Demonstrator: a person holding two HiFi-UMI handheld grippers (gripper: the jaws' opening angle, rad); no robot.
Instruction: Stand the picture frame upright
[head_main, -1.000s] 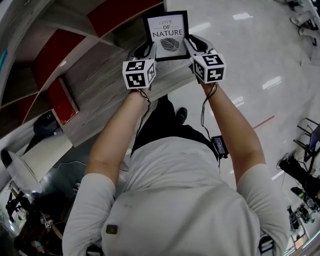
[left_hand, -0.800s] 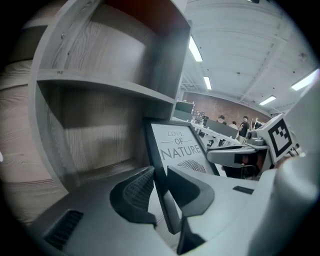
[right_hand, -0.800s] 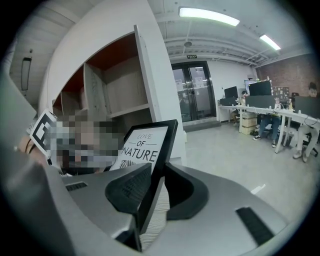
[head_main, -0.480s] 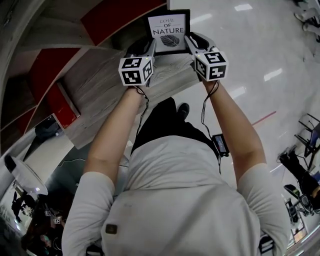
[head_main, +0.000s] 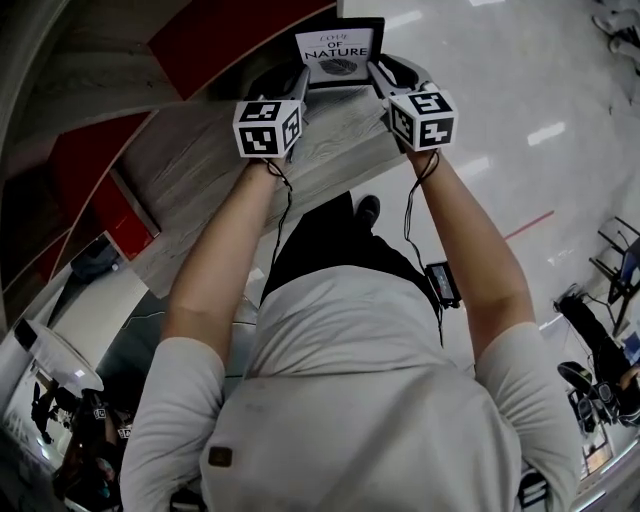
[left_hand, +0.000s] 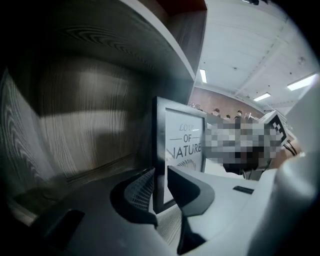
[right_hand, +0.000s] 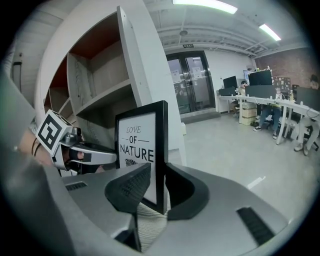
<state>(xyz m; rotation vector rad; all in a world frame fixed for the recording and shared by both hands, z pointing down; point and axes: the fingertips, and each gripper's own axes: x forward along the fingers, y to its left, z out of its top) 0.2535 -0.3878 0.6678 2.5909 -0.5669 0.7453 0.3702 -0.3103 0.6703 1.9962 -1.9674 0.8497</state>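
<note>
The left gripper (left_hand: 160, 176) pinches the left edge of the picture frame (head_main: 338, 52). The right gripper (right_hand: 157, 174) pinches the right edge, though its jaws have just opened a little. The frame stands upright on the wooden shelf (head_main: 335, 135).

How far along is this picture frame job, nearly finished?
Nearly. The picture frame already stands upright on the wooden shelf. The left gripper clamps one side edge. The jaws of the right gripper have just been opening, with the other edge between them. Remaining: let go fully and withdraw.
</note>
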